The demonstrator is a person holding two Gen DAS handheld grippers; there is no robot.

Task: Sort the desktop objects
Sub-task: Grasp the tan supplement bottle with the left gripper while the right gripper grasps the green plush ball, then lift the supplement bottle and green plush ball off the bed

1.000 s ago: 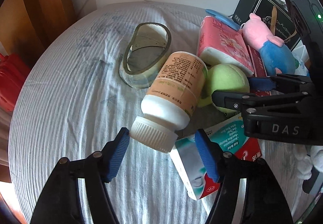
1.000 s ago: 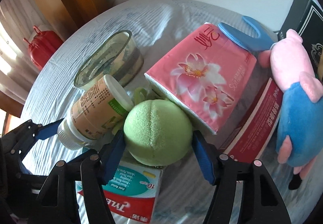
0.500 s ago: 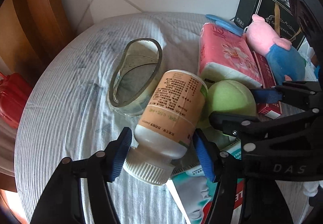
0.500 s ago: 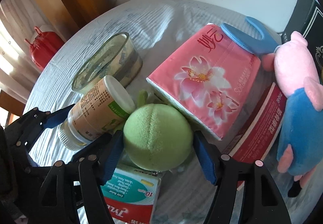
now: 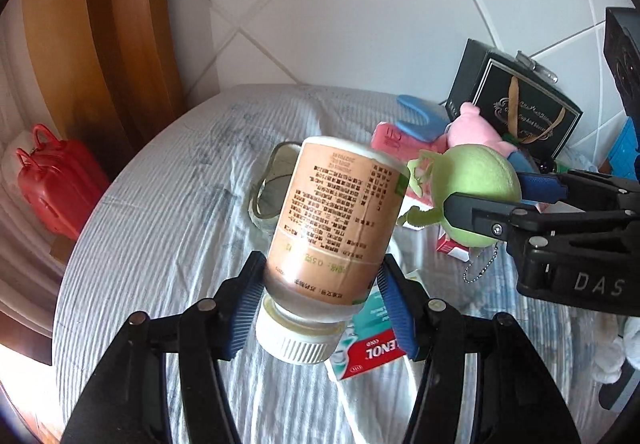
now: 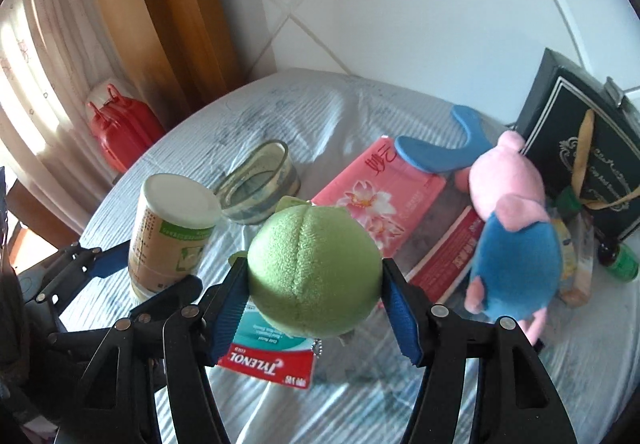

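We have just closed the left gripper on the pill bottle and the right gripper on the green plush ball, and both are now lifted above the Tylenol box, ready for sorting.

Both grippers are showing the same build: the left gripper and the right gripper are wearing matte black plastic linkage arms, angular and open-framed, pinned with round silver rivets. Ribbed blue pads are lining the inner faces of the fingers. On the right gripper's black body, grey letters reading DAS are showing.
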